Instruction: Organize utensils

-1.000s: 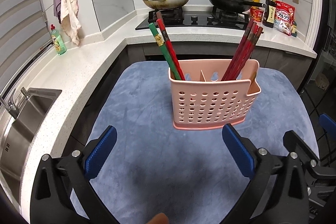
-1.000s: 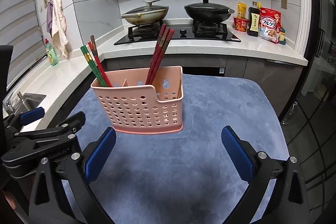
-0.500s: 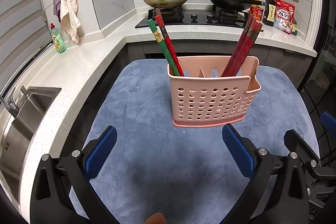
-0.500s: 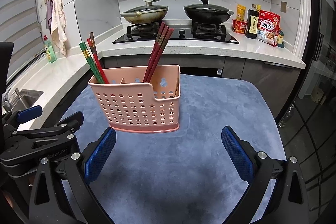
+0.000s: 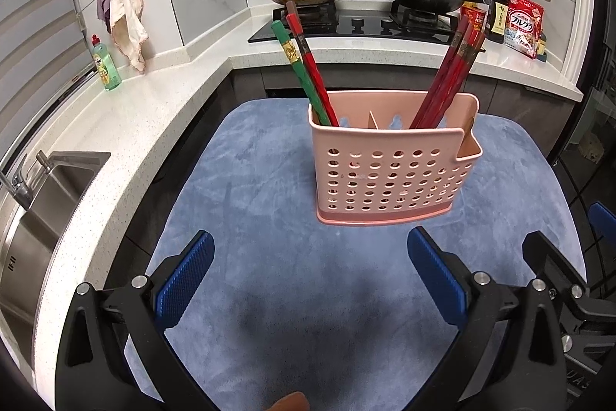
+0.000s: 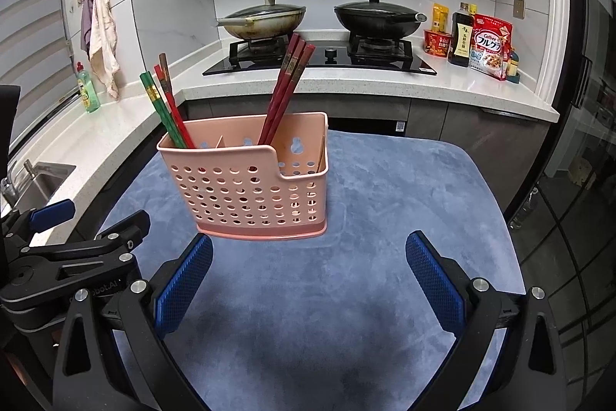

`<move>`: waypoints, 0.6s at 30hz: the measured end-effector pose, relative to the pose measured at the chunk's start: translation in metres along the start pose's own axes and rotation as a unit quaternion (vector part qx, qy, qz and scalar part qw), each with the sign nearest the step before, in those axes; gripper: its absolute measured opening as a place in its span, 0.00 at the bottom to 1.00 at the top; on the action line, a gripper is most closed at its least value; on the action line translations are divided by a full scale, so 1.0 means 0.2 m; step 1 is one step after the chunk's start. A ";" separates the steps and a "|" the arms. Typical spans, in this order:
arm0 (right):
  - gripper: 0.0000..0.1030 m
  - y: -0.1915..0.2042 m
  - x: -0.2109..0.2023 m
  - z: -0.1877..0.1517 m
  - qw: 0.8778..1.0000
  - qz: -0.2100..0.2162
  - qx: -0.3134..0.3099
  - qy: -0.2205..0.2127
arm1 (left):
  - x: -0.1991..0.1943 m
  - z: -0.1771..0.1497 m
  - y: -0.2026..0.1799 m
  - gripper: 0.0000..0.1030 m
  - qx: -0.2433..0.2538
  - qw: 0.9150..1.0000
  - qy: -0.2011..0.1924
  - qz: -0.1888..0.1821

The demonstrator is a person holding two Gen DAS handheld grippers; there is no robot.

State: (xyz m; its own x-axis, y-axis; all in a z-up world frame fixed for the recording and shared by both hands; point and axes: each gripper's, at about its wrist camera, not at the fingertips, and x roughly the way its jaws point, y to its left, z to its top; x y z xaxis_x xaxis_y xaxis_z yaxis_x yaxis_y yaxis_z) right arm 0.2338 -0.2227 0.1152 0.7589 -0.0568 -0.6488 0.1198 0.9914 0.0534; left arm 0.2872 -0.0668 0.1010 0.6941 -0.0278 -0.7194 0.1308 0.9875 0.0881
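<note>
Both tongs, the left tongs [image 5: 310,272] and the right tongs [image 6: 308,270], have backed off, wide open and empty, so the pink plastic holder with holes [image 5: 389,172] on the blue desk [image 5: 269,295] looks sorted.

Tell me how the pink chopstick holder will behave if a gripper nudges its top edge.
The pink holder is probably light, being thin perforated plastic. Tall chopsticks lean above its rim, so it may tip. The plush mat likely resists sliding.
</note>
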 end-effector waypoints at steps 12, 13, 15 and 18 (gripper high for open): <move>0.94 0.02 0.03 -0.01 1.000 0.000 -0.001 0.009 | 0.05 -0.01 0.03 0.93 -0.004 1.000 0.013 -0.003; 0.94 0.02 0.03 -0.01 1.000 0.000 -0.002 0.009 | 0.05 -0.01 0.03 0.93 -0.004 1.000 0.015 -0.004; 0.94 0.02 0.04 -0.01 1.000 0.000 -0.003 0.009 | 0.06 -0.01 0.04 0.93 -0.005 1.000 0.015 -0.004; 0.94 0.03 0.05 -0.01 1.000 0.001 -0.003 0.010 | 0.06 -0.01 0.04 0.93 -0.005 1.000 0.013 0.000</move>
State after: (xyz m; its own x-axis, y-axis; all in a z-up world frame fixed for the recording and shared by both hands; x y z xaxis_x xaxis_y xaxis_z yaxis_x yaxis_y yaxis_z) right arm 0.2406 -0.2180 0.1085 0.7461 -0.0528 -0.6638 0.1144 0.9922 0.0496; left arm 0.2948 -0.0591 0.0918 0.6753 -0.0241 -0.7371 0.1239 0.9890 0.0812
